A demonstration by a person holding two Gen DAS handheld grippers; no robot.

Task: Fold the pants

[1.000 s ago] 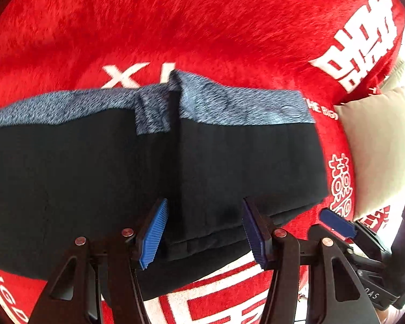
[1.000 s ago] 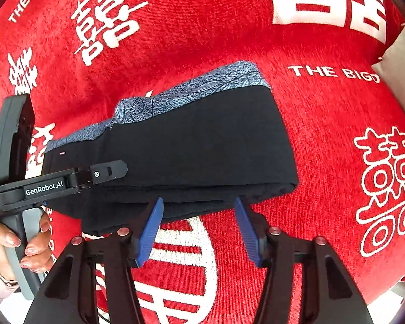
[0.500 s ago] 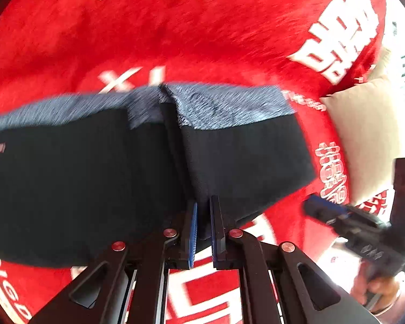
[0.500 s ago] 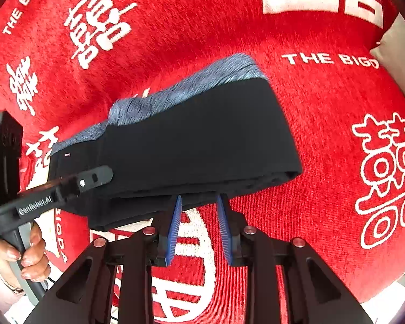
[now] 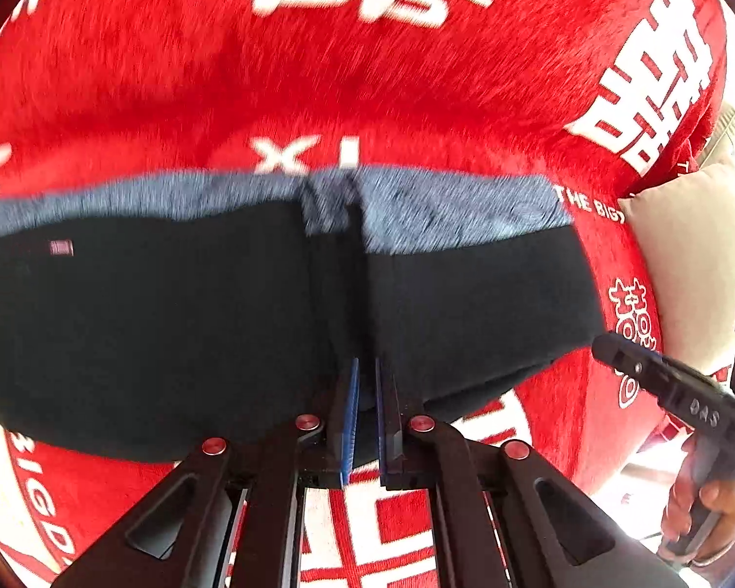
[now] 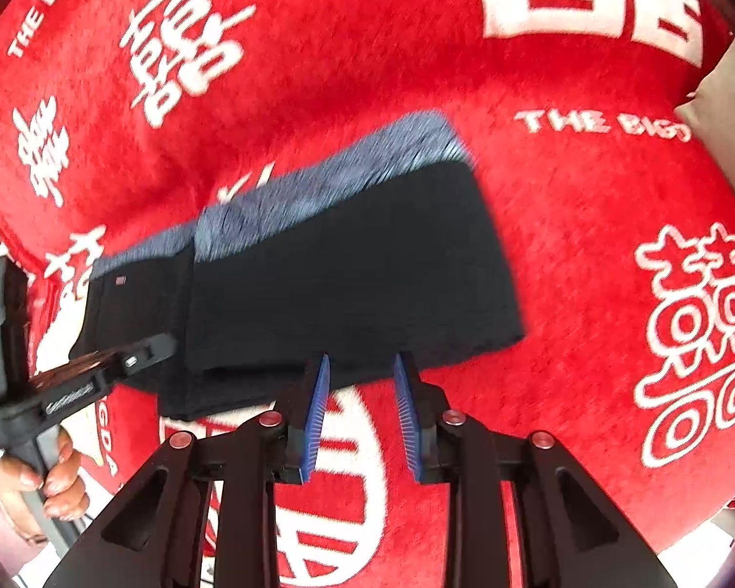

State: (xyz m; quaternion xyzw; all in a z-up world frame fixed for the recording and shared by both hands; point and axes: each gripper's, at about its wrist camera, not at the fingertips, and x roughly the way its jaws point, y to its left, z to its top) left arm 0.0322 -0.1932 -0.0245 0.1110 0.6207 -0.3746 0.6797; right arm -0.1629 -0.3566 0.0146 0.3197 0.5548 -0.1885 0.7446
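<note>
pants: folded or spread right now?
Folded. The pants lie doubled on the blanket, layered edges stacked along the near side.

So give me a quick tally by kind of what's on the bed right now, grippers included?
Pants: 1, black with a blue-grey waistband
Red blanket: 1
Beige pillow: 1
Hand-held grippers: 2, left hand-held gripper and right hand-held gripper
Total: 5
</note>
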